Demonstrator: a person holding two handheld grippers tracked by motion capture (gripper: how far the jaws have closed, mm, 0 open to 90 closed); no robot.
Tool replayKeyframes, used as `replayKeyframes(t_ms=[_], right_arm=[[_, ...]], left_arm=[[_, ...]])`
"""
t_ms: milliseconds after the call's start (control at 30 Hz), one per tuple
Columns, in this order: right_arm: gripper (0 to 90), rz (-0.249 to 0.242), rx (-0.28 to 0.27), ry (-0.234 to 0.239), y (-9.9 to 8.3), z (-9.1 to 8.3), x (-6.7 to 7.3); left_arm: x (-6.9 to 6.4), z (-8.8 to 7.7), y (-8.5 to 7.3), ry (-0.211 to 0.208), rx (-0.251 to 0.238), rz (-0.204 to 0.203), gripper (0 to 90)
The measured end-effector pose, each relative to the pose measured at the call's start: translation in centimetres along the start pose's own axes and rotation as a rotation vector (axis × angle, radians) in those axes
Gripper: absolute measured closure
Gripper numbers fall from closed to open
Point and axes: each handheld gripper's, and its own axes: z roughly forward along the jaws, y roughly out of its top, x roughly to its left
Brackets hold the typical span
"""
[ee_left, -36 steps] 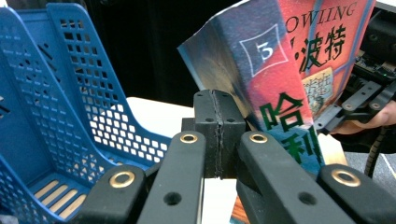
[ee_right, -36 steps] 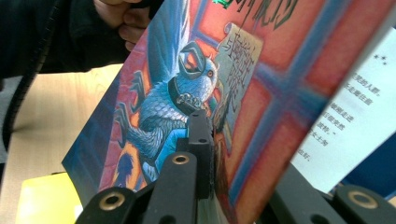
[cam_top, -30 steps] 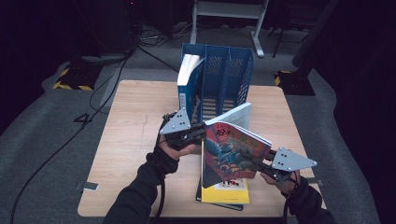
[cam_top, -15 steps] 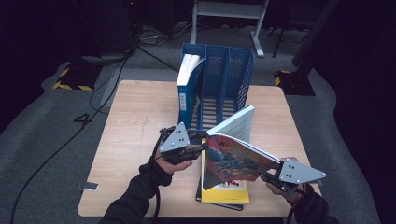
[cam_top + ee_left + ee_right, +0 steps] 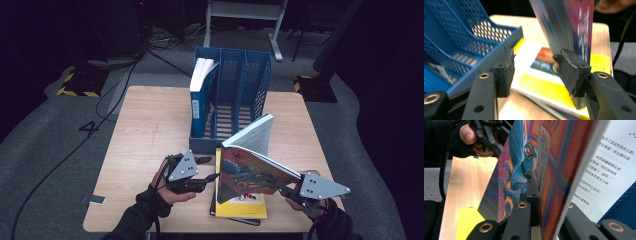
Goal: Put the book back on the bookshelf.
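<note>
High view, left to right: the left hand-held gripper (image 5: 212,169) hovers low over the counter (image 5: 145,145), just left of the illustrated book (image 5: 250,167); its jaws have just been opening, stand apart and hold nothing. Behind it, the blue file rack (image 5: 235,100) keeps a blue-spined book (image 5: 199,97) in its leftmost slot. A yellow book (image 5: 240,205) lies flat under the raised one. The right hand-held gripper (image 5: 285,189) is clamped on the illustrated book's lower edge, holding it tilted above the counter.
</note>
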Motion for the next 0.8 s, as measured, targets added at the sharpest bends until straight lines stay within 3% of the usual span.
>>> replayKeyframes(t_ms=[67, 167, 233, 367, 533, 700, 800], right_arm=[[85.0, 0.002, -0.001, -0.001, 0.0, 0.0, 0.0], [85.0, 0.004, 0.001, -0.001, 0.0, 0.0, 0.0], [84.9, 0.003, 0.0, -0.003, 0.0, 0.0, 0.0], [84.9, 0.004, 0.003, -0.008, 0.0, 0.0, 0.1], [84.8, 0.007, 0.003, -0.005, 0.0, -0.1, 0.2], [84.6, 0.0, 0.002, -0.006, 0.1, -0.1, 0.3], [84.5, -0.001, 0.005, -0.007, 0.1, -0.1, 0.3]], left_arm=[[-0.1, 0.1, -0.6, -0.026, 0.013, -0.022, 43.3], [-0.5, 0.4, -1.3, -0.023, 0.035, -0.033, 38.3], [-0.5, 0.5, -1.7, -0.043, 0.036, -0.055, 37.6], [-1.0, 1.0, -2.0, -0.119, 0.065, -0.043, 34.4], [-2.1, 2.5, -2.0, -0.145, 0.087, -0.03, 33.8], [-2.3, 4.0, -1.5, -0.143, 0.071, -0.023, 39.3], [-1.7, 4.2, -0.7, -0.144, 0.013, -0.042, 43.0]])
